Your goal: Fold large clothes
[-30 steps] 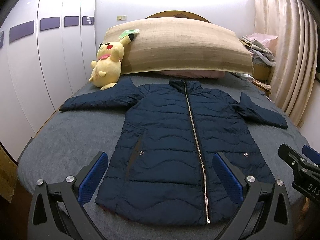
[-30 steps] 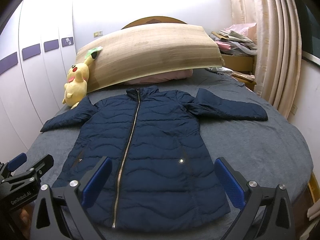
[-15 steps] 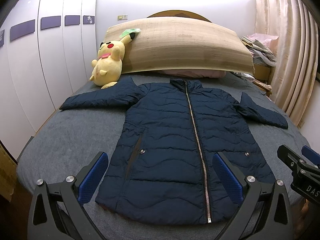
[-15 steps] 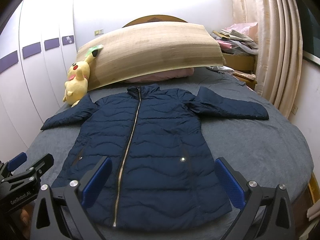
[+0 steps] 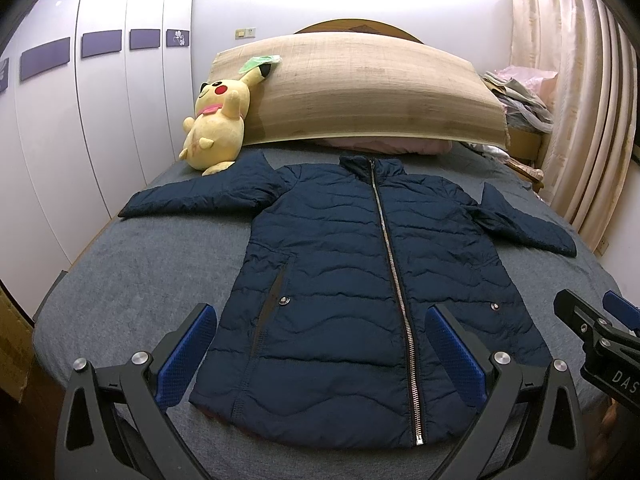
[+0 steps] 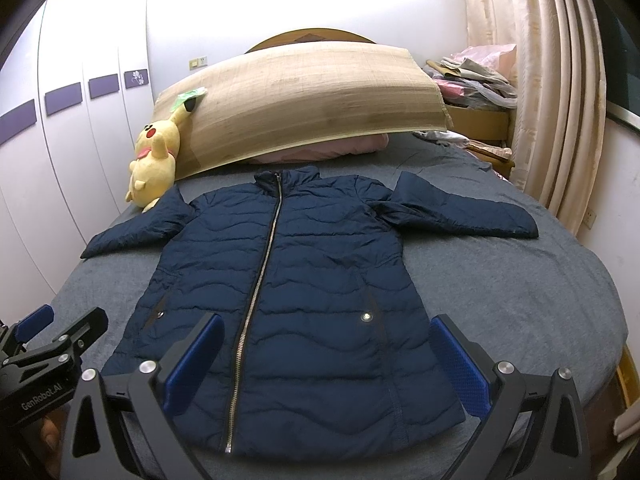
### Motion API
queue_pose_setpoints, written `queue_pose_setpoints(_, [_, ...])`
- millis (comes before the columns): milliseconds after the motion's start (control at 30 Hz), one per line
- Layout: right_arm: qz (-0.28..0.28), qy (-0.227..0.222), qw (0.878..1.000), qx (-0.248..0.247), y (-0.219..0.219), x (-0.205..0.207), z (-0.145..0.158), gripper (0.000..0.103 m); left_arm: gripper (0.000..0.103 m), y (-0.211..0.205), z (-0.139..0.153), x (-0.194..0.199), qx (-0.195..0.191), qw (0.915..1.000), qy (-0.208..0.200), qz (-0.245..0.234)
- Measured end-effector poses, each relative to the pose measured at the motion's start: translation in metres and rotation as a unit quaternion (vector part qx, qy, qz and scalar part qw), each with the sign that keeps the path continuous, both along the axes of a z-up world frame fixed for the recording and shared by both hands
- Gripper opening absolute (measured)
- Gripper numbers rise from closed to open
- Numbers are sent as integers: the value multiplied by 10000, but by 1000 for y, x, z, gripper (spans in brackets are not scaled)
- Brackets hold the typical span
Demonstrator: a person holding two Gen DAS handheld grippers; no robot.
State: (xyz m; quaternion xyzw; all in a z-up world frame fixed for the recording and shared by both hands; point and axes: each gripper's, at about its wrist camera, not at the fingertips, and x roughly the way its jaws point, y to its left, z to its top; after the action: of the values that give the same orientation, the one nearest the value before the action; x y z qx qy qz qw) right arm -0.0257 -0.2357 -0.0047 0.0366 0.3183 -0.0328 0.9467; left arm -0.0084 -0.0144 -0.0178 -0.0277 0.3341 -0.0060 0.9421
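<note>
a navy jacket [image 5: 372, 288] lies flat on the grey bed [image 5: 132, 280], zipped up, collar toward the headboard and both sleeves spread out to the sides. the left gripper [image 5: 320, 352] hangs over the hem with its jaws wide apart, holding nothing. the right gripper [image 6: 326, 360] is beside it over the hem, jaws also wide apart and empty. a yellow plush [image 5: 218, 126] leans on a tan mat [image 5: 368, 92] at the head, touching the jacket's left sleeve.
</note>
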Motion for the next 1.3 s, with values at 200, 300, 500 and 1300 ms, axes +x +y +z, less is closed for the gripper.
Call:
queue_pose_setpoints(200, [2, 28, 10000, 1, 0, 0, -3, 103, 103, 1, -2, 0, 0, 10000, 21, 1])
queue_pose_setpoints(300, [5, 33, 10000, 8, 0, 1, -3, 103, 103, 0, -3, 0, 0, 10000, 22, 9])
queue_pose_setpoints(500, [9, 55, 10000, 5, -1, 1, -6, 103, 103, 0, -4, 1, -3, 10000, 37, 7])
queue_pose_setpoints(1300, [-770, 527, 9558, 2789, -186, 64, -89, 103, 103, 1, -84, 76, 118, 9944, 1044, 150])
